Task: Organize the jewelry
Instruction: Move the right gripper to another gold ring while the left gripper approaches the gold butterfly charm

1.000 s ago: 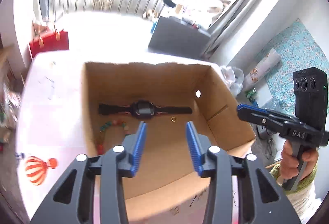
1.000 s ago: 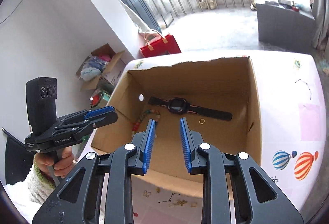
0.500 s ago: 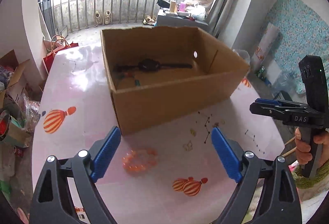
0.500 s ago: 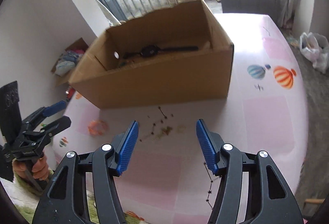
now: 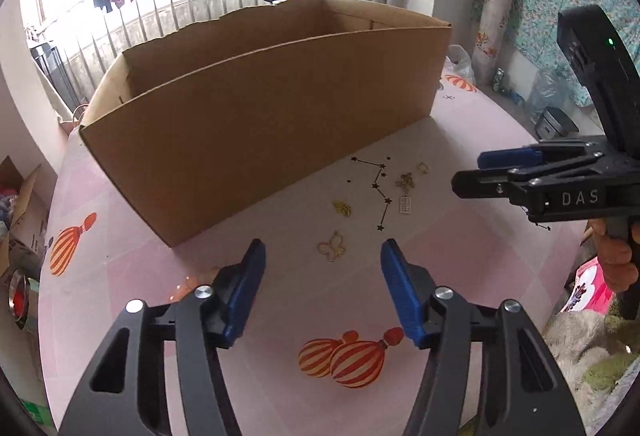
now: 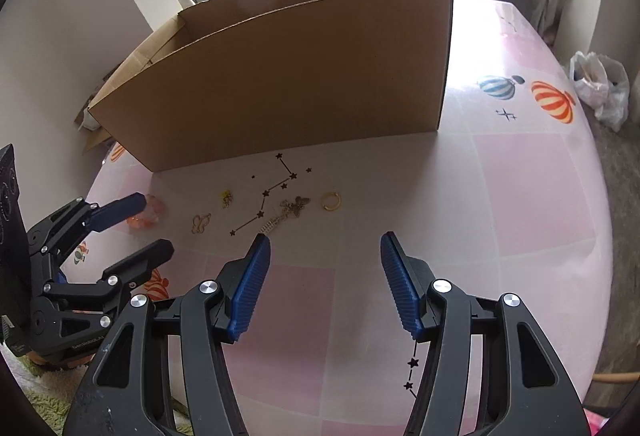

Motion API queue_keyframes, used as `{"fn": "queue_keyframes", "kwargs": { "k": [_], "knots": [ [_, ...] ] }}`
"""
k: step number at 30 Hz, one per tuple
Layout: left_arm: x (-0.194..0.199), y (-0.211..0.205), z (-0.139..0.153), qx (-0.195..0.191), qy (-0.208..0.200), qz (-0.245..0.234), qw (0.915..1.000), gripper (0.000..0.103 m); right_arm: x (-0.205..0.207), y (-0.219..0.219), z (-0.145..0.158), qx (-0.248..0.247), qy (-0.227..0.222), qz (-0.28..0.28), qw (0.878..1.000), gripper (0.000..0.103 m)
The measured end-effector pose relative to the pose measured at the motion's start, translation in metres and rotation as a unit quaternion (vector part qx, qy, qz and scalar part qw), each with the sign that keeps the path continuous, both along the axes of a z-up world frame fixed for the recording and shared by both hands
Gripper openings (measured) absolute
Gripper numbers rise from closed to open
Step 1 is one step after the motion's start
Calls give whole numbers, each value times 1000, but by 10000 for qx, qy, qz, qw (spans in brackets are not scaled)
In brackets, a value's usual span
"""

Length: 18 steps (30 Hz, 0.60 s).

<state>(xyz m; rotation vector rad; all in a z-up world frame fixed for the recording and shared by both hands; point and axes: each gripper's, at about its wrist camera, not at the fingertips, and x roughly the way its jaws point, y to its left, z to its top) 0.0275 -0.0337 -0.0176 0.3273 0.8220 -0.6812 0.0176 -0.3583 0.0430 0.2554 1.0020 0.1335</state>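
Now both grippers hang low over the pink tabletop (image 6: 520,196) just in front of one open cardboard box (image 6: 304,76), whose long side runs across both views. On the bare tabletop between the box and the grippers lie five small pieces of jewelry, strung out in a loose row along the box's front wall but clear of it. From the right wrist view, from left to right, they are an orange bead bracelet (image 6: 147,214), a gold butterfly outline (image 6: 200,223), a small yellow-gold charm (image 6: 227,198), a gold butterfly pendant (image 6: 294,208) and a gold ring (image 6: 331,201). The pendant's short chain runs down and to the left from the butterfly, toward the right gripper (image 6: 325,282). That gripper's fingers stand about half spread with nothing between them, their tips short of the pendant. The left gripper (image 5: 322,288) has just been narrowing its fingers; they are still well apart and empty, and the butterfly outline (image 5: 332,246) lies just ahead of the gap. The bracelet lies by the left finger and is partly hidden behind it. What the box holds cannot be seen from this low angle.
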Motion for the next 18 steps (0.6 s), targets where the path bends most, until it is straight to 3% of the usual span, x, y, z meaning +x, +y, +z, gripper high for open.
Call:
{"fn": "queue_keyframes", "kwargs": {
  "k": [2, 10, 15, 18],
  "knots": [
    [4, -2, -4, 24, 85, -101, 9999, 44, 3, 2, 1, 5, -46, 98, 9999, 55],
    [23, -11, -19, 228, 438, -456, 9977, 36, 9, 5, -2, 121, -120, 260, 9995, 55],
    [26, -16, -21, 344, 351, -644, 9967, 32, 15, 2, -6, 164, -77, 213, 9996, 55],
    [26, -21, -21, 388, 319, -776, 9957, 23, 17, -1, -9, 222, -42, 188, 9996, 54]
  ]
}}
